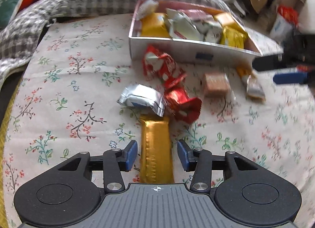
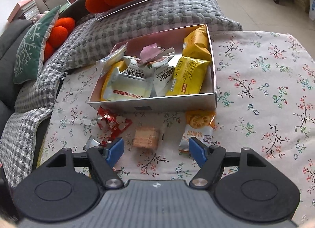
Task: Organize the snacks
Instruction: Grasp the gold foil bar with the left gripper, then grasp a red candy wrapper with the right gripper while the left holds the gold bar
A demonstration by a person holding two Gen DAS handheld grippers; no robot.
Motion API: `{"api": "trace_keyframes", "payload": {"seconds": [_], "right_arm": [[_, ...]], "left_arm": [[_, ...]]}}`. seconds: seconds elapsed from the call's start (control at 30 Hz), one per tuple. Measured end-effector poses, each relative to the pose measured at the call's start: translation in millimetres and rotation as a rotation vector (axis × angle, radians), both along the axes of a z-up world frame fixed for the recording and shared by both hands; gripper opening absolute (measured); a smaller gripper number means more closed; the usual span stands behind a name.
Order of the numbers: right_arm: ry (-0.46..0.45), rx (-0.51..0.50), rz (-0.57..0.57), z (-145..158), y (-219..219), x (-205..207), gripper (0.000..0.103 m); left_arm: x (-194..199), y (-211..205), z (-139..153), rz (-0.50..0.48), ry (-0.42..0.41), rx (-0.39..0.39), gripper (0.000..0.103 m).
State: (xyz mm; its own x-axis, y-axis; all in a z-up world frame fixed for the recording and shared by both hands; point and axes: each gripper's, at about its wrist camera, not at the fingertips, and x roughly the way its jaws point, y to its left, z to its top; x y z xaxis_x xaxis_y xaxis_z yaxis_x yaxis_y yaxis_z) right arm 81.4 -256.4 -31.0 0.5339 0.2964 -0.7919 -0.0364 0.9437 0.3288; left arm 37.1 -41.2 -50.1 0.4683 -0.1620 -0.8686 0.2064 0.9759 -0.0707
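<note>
Your open white cardboard box (image 2: 153,100) sits on the floral-clothed counter (image 2: 265,90), holding two yellow packets (image 2: 190,76) among white ones. Before it lie two red wrappers (image 1: 167,70), one silver packet (image 1: 141,97), one gold foil bar (image 1: 156,149), one clear-wrapped wafer block (image 2: 146,137) and one orange biscuit packet (image 2: 198,127). Your left gripper (image 1: 157,155) stands open astride the gold bar, pads apart from it. Your right gripper (image 2: 155,152) is open, empty, near the wafer. A grey checked blanket (image 2: 137,21) borders the box.

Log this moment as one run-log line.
left gripper: open, astride gold snack bar | right gripper: open, over wafer pack | box: partly filled
</note>
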Motion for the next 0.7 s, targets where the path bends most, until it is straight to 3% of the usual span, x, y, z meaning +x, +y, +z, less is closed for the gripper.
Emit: {"api": "trace_keyframes", "payload": {"seconds": [0.1,0.27,0.37,0.53,0.7], "right_arm": [[-0.001,-0.003,0.001,-1.0,-0.3,-0.6,0.069],[0.003,-0.013,-0.002,-2.9,-0.9,-0.1,0.069],[0.008,-0.016,0.002,-4.8,0.4,-0.1,0.07],[0.019,-0.029,0.033,-13.9,10.3,0.0,0.07],[0.043,0.046,0.111,-23.8,25.4,-1.2,0.07]], "left_arm": [[-2.8,-6.4,-2.0,-0.029,-0.019,0.066,0.044],[-4.2,-10.8,-3.3,-0.039,-0.037,0.092,0.04],[-2.2,-10.0,-2.9,-0.028,-0.042,0.086,0.029],[1.8,-1.0,0.1,0.021,-0.034,0.027,0.029],[2.4,5.8,9.8,0.05,-0.067,-0.015,0.029]]}}
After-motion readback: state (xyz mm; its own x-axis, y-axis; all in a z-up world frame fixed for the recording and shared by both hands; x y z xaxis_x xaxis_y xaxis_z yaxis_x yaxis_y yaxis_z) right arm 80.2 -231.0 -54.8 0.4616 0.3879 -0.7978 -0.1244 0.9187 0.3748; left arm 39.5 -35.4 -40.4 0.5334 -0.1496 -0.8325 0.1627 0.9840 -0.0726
